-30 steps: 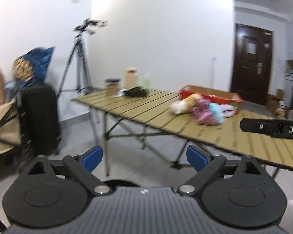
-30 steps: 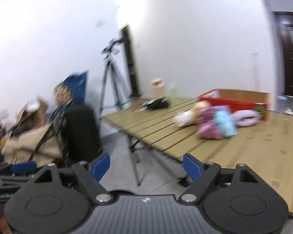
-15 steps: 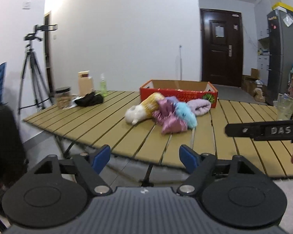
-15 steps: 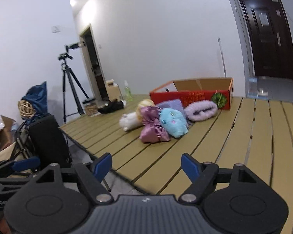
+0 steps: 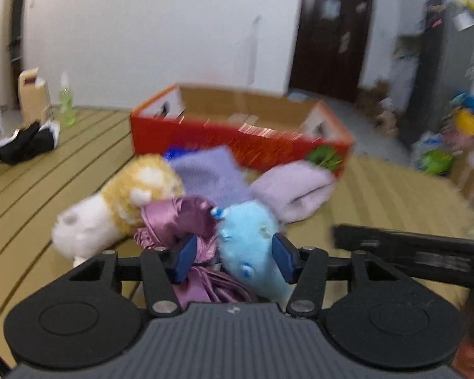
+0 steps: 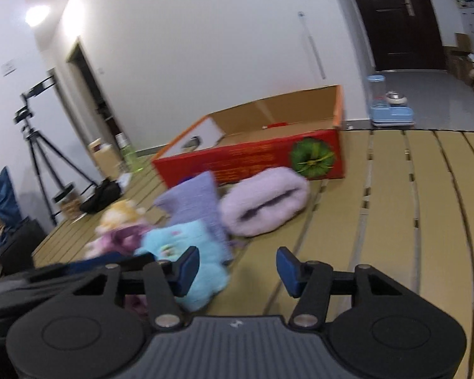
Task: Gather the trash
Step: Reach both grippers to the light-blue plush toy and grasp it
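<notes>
Ahead, the left claw (image 5: 233, 257), closing, frames one fluffy blue plush toy (image 5: 252, 246) on the tabletop (image 5: 31, 195), pads not visibly pressing; beside it, the right claw (image 6: 237, 267) closes over bare slats, that toy just left.

left wrist: close over plush pile (image 5: 186, 208) | right wrist: beside (same pile, box (image 6: 262, 154))
</notes>
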`<state>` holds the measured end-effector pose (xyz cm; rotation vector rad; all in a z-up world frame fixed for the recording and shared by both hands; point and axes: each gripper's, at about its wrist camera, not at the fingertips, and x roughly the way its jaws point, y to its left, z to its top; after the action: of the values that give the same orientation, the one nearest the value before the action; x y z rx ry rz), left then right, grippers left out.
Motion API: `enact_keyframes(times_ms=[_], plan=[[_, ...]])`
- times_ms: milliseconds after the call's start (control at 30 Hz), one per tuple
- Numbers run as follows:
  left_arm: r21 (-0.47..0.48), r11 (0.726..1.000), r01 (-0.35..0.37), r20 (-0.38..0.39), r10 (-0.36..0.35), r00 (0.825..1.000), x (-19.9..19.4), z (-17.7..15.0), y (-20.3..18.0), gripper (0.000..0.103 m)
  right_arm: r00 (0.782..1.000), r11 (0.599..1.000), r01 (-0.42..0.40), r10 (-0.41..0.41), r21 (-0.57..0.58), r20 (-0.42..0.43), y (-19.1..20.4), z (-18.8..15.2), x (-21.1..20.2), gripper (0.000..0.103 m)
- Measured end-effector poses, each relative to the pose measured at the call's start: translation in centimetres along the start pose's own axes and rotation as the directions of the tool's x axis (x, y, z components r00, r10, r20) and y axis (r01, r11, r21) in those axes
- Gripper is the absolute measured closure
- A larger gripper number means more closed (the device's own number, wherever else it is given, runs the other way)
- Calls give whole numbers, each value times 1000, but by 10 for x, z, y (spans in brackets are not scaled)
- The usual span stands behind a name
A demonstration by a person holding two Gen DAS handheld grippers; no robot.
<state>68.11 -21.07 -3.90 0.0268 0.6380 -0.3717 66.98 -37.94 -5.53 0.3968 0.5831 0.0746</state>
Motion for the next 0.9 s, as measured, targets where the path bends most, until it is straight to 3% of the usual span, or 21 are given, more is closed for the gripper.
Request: enact_keyframes(times_ms=[33, 133, 200, 300, 333, 400, 433, 500, 667, 800, 900], plan=[[1, 1000, 6, 6, -6, 1000, 5, -2, -1, 75, 1000, 1000, -2, 2, 4, -1, -5, -1, 2, 49], [-67, 994, 83, 43, -80, 996, -7, -6, 1, 88, 1000, 1000, 1, 0, 11, -21, -17, -7, 6, 49], [-144, 968, 204, 48, -199, 979, -21, -6, 9, 96, 1000, 1000, -3, 3, 20, -1, -26, -9, 0, 49], [-231, 916, 329, -26, -344, 939, -14, -9, 16, 96, 999, 997, -33, 31, 64, 20, -40, -5, -8, 49], [-217, 928, 303, -52, -321, 946, -7, -13, 15, 96, 999, 996, -51, 50, 73, 10, -43, -5, -7, 49], [-171, 970, 175, -92, -192, 977, 2, -21, 12, 96, 994, 993, -90, 95, 78, -53, -46, -5, 5, 49], [-173, 973, 151, -95, -170, 981, 6, -27, 15, 96, 992, 992, -98, 104, 79, -70, -46, -6, 9, 49], [-221, 959, 176, -83, -198, 977, 4, -34, 22, 96, 990, 991, -109, 116, 80, -82, -44, -5, 16, 49], [-196, 951, 238, -2, -243, 970, -14, -27, 17, 91, 997, 993, -81, 80, 80, 22, -46, 11, -12, 46], [-238, 938, 251, 17, -254, 967, 1, -9, 11, 60, 998, 996, -49, 47, 75, 35, -50, 22, -14, 44], [-288, 917, 274, -45, -299, 953, 21, -4, 0, 51, 997, 995, -65, 68, 76, -45, -53, 21, 14, 45]])
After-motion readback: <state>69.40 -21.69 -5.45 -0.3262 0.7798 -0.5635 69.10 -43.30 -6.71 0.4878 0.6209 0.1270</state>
